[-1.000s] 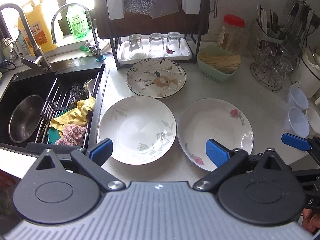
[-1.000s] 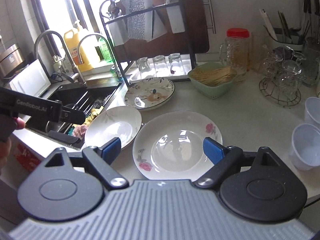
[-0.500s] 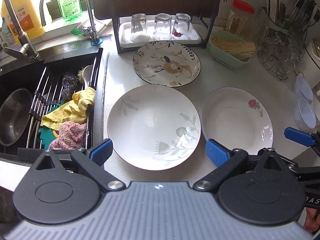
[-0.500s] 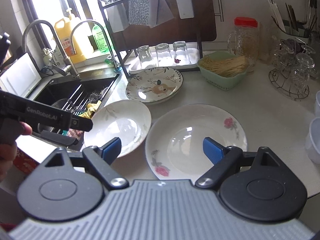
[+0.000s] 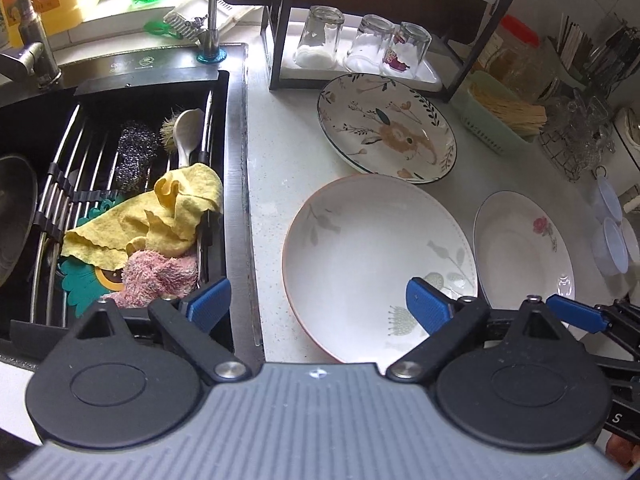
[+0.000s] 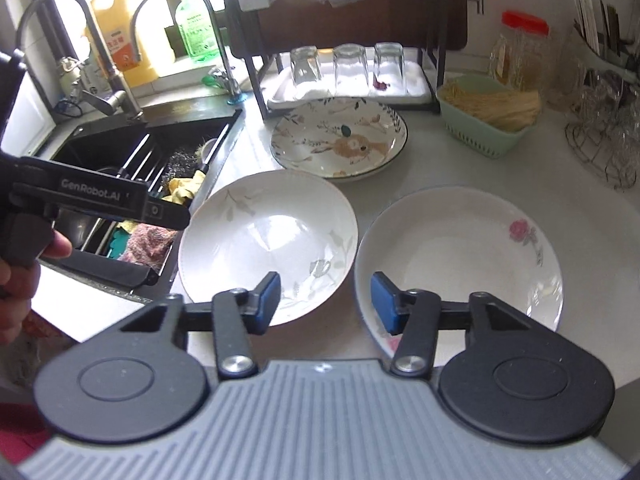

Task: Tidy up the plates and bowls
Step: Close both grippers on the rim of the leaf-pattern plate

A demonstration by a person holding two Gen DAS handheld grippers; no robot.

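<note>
Three plates lie on the white counter: a leaf-pattern plate (image 5: pixel 380 256) (image 6: pixel 268 236) in the middle, a rose-pattern plate (image 5: pixel 520 248) (image 6: pixel 460 256) to its right, and a rabbit-pattern plate (image 5: pixel 384 128) (image 6: pixel 340 140) behind them. My left gripper (image 5: pixel 318 304) hovers over the leaf plate's near left rim, jaws wide and closing slightly, pressing nothing. My right gripper (image 6: pixel 327 302) hangs over the gap between the leaf and rose plates. Its jaws are closing, and the right pad (image 6: pixel 386 304) sits above the rose plate's left rim without gripping it.
A black sink (image 5: pixel 224 208) at the left holds a rack with yellow and pink cloths (image 5: pixel 160 224). At the back, a dark dish rack (image 6: pixel 348 76) holds three upturned glasses. A green basket (image 6: pixel 488 120), a wire glass holder (image 6: pixel 604 152) and plastic cups (image 5: pixel 612 236) stand to the right.
Both grippers have moved forward and down toward the plates, which now look larger. The right jaws have narrowed to about half. The left jaws have narrowed slightly.
</note>
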